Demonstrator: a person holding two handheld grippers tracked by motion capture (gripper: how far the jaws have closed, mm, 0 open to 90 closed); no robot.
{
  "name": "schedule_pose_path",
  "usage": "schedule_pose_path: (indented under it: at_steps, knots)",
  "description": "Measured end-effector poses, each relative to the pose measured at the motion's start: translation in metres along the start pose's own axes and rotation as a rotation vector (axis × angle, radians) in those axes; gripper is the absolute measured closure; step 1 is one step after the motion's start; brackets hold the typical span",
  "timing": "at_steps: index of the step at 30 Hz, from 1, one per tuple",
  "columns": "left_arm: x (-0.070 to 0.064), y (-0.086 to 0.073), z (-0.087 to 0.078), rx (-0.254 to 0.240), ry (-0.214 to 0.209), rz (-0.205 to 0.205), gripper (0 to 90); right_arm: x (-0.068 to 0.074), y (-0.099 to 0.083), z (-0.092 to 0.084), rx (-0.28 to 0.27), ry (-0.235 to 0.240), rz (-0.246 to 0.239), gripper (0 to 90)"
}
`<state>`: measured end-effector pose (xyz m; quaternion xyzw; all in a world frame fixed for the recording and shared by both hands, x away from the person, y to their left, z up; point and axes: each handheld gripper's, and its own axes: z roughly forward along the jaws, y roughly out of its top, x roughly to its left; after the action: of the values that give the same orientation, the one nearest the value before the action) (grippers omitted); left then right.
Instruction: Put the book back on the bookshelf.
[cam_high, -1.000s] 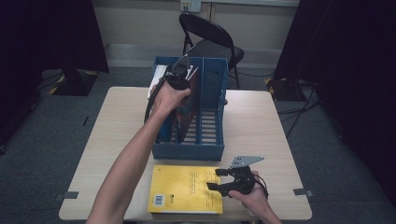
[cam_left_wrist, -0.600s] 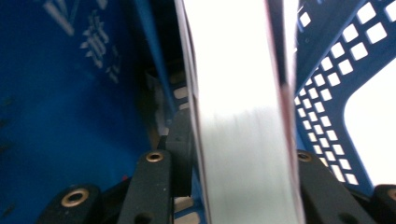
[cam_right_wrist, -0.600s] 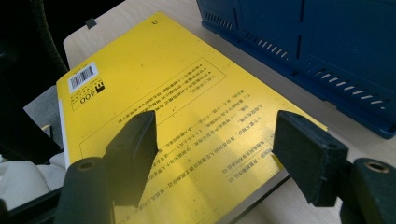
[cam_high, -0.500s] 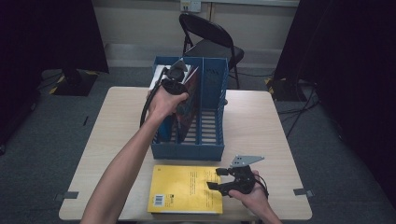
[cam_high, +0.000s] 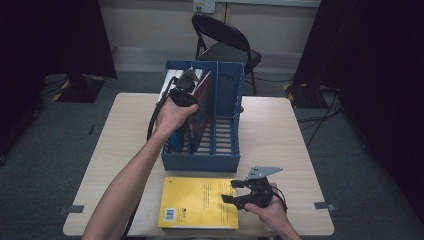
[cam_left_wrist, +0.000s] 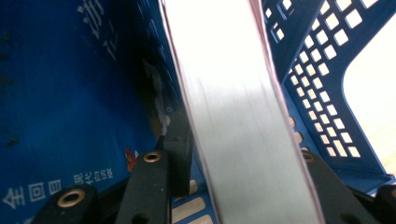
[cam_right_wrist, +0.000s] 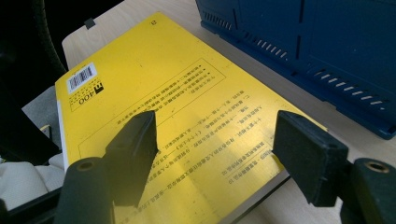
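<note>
1. The book (cam_left_wrist: 243, 116) stands in the blue file rack (cam_high: 227, 150), between the jaws of my left gripper (cam_high: 186, 86), which have just been opening; whether the pads grip it, I can't tell.
2. It looks stiff and fairly heavy, so I'd grip its upper edge.
3. The rack's dividers crowd that slot.
4. My right gripper (cam_right_wrist: 215, 158) hangs wide open over the yellow book (cam_high: 200, 202) on the table (cam_high: 280, 135).

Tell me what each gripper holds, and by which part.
The left gripper has just been opening around the book in the file rack; its top edge sits between the fingers. The right gripper holds nothing.
</note>
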<state>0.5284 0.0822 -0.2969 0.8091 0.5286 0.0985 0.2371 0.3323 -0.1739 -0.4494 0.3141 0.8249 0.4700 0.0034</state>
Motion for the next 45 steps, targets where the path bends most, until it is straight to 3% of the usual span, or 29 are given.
schedule_pose_path:
  at_steps: [9, 19, 24, 26, 30, 36, 43, 45]
  knots:
    - [-0.006, -0.014, -0.003, -0.034, 0.021, 0.015, 65.7, 0.000, 0.000, 0.000, 0.001, 0.000, 0.000, 29.8]
    - [-0.005, -0.031, -0.006, -0.094, -0.005, 0.049, 63.6, 0.000, 0.001, 0.001, 0.001, -0.003, 0.003, 29.7]
    - [-0.004, -0.041, -0.005, -0.124, -0.040, 0.045, 59.9, 0.000, 0.001, 0.001, 0.001, -0.005, 0.002, 29.7]
    - [-0.003, -0.047, -0.003, -0.135, -0.038, 0.055, 61.3, 0.000, 0.001, 0.001, 0.001, -0.003, 0.003, 29.6]
    - [0.001, -0.058, -0.001, -0.163, -0.072, 0.049, 63.5, 0.000, 0.001, 0.001, -0.001, -0.001, 0.014, 29.3]
    - [0.002, -0.072, 0.000, -0.183, -0.085, 0.075, 67.0, 0.000, 0.001, 0.001, -0.001, -0.004, 0.011, 29.4]
    - [0.002, -0.093, -0.002, -0.228, -0.165, 0.120, 71.2, 0.000, 0.001, 0.001, -0.002, -0.010, 0.015, 29.4]
    - [0.001, -0.098, -0.001, -0.227, -0.168, 0.128, 71.3, 0.000, 0.001, 0.001, -0.002, -0.009, 0.014, 29.7]
